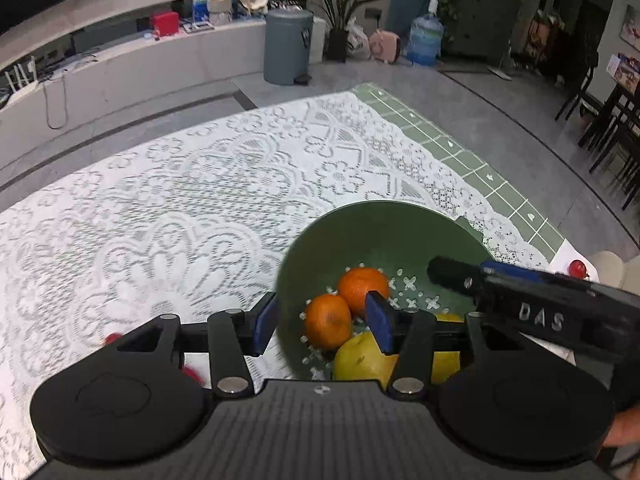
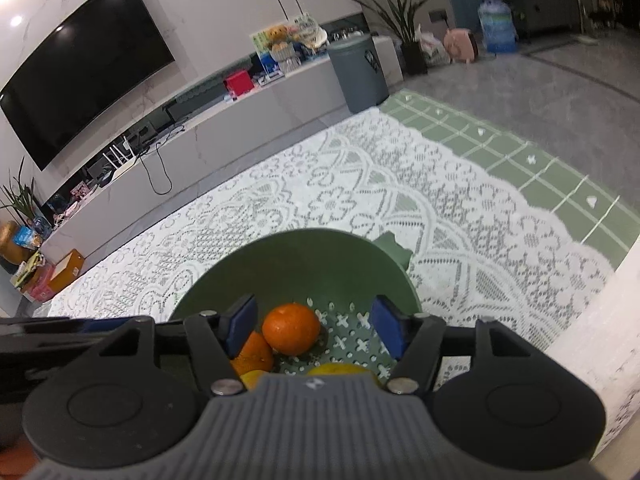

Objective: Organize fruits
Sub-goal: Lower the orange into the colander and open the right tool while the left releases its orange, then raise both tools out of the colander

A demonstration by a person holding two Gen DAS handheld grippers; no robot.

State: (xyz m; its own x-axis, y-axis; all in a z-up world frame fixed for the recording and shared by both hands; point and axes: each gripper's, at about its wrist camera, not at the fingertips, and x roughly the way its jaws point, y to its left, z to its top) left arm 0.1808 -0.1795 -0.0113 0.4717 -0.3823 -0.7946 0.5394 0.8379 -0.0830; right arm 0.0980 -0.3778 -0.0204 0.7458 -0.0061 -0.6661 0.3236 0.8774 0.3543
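A green colander bowl [image 1: 384, 228] stands on the lace tablecloth. It holds two oranges [image 1: 362, 286] [image 1: 328, 320] and yellow fruits [image 1: 360, 360]. My left gripper [image 1: 324, 326] is open and empty, its jaws astride the bowl's near left rim. My right gripper [image 1: 452, 274] reaches over the bowl from the right. In the right wrist view the right gripper [image 2: 314, 330] is open and empty above the bowl [image 2: 296, 256], with an orange [image 2: 292, 328] between its jaws, a second orange [image 2: 254, 354] and a yellow fruit [image 2: 340, 369] below.
A small red fruit [image 1: 577, 268] lies at the table's right edge. Red pieces [image 1: 113, 338] lie on the cloth by my left gripper, partly hidden. The lace cloth [image 1: 160, 208] covers a green checked cloth [image 1: 460, 152]. A grey bin [image 1: 288, 46] stands on the floor beyond.
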